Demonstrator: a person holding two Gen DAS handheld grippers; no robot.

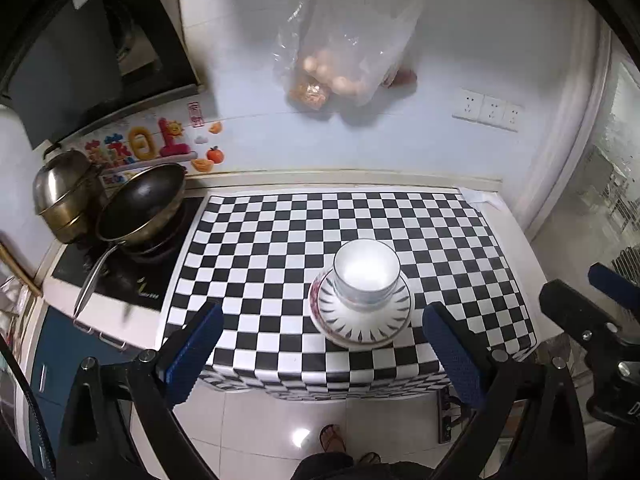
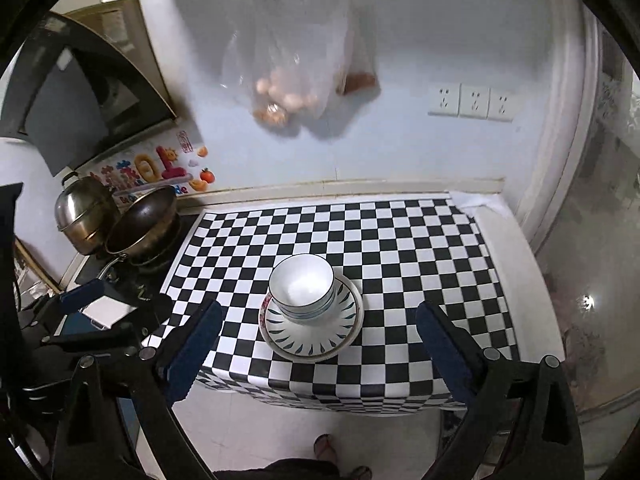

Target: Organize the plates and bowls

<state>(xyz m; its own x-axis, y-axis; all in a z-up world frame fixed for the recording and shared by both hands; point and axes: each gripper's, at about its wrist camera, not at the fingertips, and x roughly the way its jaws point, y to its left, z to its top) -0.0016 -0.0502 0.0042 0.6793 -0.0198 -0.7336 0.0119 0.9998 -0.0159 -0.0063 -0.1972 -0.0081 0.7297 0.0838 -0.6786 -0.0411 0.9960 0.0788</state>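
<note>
— Blue ribbed pads (image 1: 192,354) of the left gripper (image 1: 320,344) sat nearest the lens, spread wide with nothing between them. Did the right gripper (image 2: 318,344) match?

— It did: jaws apart and empty, both tools well back from the black-and-white checkered tabletop (image 2: 420,248) and angled down at it.

— And the dishes?

— One pile near the table's front edge, around six o'clock from its centre: stacked white bowls with blue bands (image 2: 302,290) nested on a white plate with dark leaf marks round its rim (image 2: 320,332), which lay on a red-patterned plate (image 1: 316,292) (only a sliver showed).

— So what would have finished it well?

— Judging by the pile, stacking looked done. A good finish meant backing straight off, pads clear of the top bowl's rim, since a tall stack near an edge could tip. The steel pot (image 1: 64,192) and dark wok (image 1: 140,204), at ten o'clock, needed no touching.
</note>
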